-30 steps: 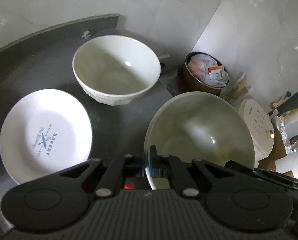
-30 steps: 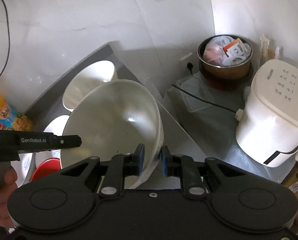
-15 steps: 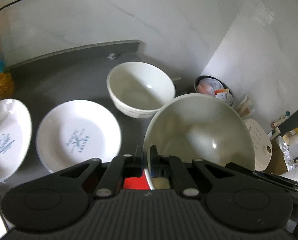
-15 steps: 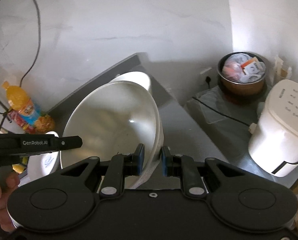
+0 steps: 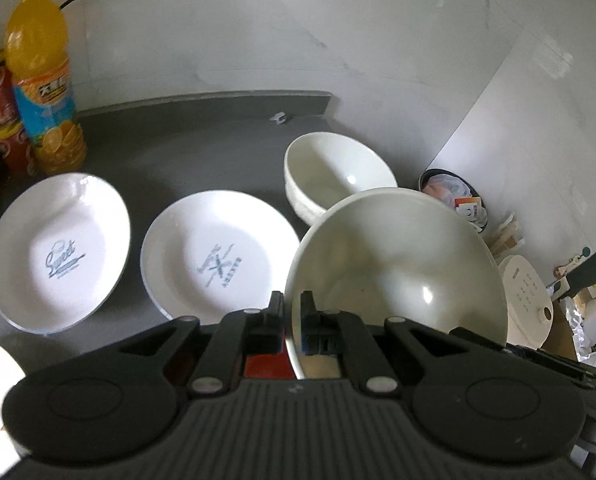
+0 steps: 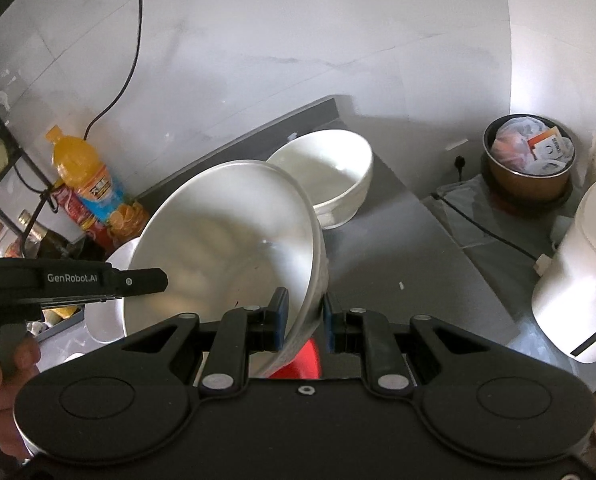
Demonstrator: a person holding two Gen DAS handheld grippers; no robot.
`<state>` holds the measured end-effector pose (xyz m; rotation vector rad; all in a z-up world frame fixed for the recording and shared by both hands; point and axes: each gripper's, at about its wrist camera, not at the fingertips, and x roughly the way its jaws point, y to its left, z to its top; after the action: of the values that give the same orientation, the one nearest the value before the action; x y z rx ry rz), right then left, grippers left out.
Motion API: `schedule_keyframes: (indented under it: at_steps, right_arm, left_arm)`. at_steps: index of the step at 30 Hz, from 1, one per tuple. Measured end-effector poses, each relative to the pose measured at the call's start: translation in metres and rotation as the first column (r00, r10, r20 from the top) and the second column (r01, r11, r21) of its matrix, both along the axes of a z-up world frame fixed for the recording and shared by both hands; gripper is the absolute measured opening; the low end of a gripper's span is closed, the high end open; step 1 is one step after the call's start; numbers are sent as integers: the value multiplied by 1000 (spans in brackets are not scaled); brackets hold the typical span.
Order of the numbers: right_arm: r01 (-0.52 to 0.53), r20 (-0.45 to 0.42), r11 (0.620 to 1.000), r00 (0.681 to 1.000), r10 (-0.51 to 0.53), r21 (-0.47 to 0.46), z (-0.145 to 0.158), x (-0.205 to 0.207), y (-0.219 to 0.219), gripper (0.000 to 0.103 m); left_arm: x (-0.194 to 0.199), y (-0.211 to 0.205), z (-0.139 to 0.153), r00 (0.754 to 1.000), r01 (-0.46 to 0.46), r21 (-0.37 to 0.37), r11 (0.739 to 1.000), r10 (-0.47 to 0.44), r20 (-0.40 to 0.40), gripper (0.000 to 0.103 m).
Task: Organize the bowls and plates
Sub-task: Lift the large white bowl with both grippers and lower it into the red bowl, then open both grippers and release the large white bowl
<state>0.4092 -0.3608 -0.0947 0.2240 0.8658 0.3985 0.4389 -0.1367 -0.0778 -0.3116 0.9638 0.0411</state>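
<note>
1. Two grippers carry one large white bowl (image 5: 398,264): your left gripper (image 5: 293,312) is clamped on its rim at the left edge, and your right gripper (image 6: 304,316) grips the wall on the opposite side.

2. Change since a second ago: the bowl has risen and drawn back. The left wrist view, then filled by a single plate and the second bowl, now takes in two plates, a juice bottle (image 5: 41,80) and a red can (image 5: 1,120) at 10 o'clock.

3. Meaning for the task, in my judgement: you are mid-transfer with the bowl off the grey counter (image 5: 185,152). The second white bowl (image 5: 334,172) sits at 12 o'clock beyond it, the likely nesting target; not yet stacked.

4. Position: the held bowl is tilted, its mouth turned toward your left gripper, and it hangs above the counter's right edge.

5. Materials: both bowls look like glazed ceramic, smooth, deep and round, with bright highlights; expect a slippery rim.

6. Plates: the bakery-print plate (image 5: 217,256) and the "Sweet" plate (image 5: 57,252) are shallow, glossy white, lying side by side, apart.
</note>
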Motion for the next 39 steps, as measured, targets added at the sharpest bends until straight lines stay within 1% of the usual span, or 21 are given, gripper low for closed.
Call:
schedule_keyframes:
  at_steps: [9, 16, 21, 24, 28, 33, 37, 39]
  right_arm:
    - [-31, -42, 999, 999, 30, -18, -7, -10, 17, 18]
    - [-60, -77, 996, 995, 56, -58, -17, -17, 27, 19]
    - [-87, -103, 992, 992, 77, -91, -27, -18, 35, 19]
    - [-101, -120, 990, 989, 88, -99, -31, -17, 38, 19]
    - [-128, -134, 985, 985, 112, -115, -35, -17, 44, 20]
    - [-146, -152, 980, 980, 125, -135, -41, -17, 45, 20]
    - [-120, -176, 983, 980, 95, -138, -41, -13, 46, 20]
    - [-115, -174, 981, 981, 88, -154, -42, -12, 49, 23]
  left_arm:
    - [-14, 16, -10, 999, -7, -6, 1000, 6, -47, 6]
    - [-24, 22, -25, 996, -19, -25, 999, 17, -91, 6]
    - [-26, 24, -38, 992, -35, -26, 999, 32, -123, 7]
    - [-28, 25, -42, 990, -42, -16, 999, 39, -133, 7]
    - [-29, 26, -51, 984, -59, -1, 998, 58, -166, 8]
    - [-29, 28, -56, 982, -48, -22, 999, 43, -185, 8]
    - [-30, 30, -61, 980, -25, -39, 999, 17, -196, 8]
    - [-28, 32, -62, 980, -4, -46, 999, -5, -198, 8]
